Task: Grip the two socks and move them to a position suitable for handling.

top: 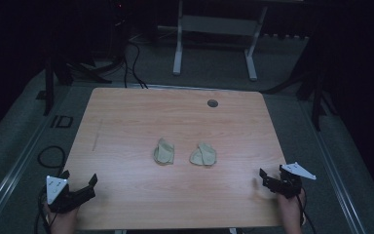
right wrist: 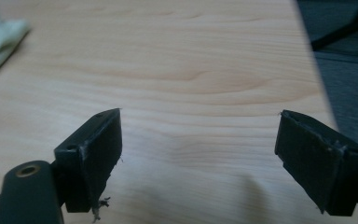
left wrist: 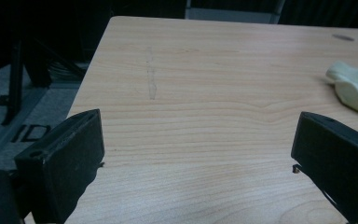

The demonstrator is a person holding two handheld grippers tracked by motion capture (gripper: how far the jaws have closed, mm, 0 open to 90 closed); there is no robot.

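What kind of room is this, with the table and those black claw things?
Probably a lab or recording workspace. A plain wooden table sits on grey carpet, cables trail over the floor behind it, and a person holds the left gripper and the right gripper open near two crumpled cloths.

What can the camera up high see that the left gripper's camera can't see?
The high view takes in both beige cloths, left cloth and right cloth, both hands, the right gripper and the small round hole. The left gripper view brings its own two black jaws up close, standing wide apart with nothing between them. Both share the wooden table, the faint scratch and the left gripper.
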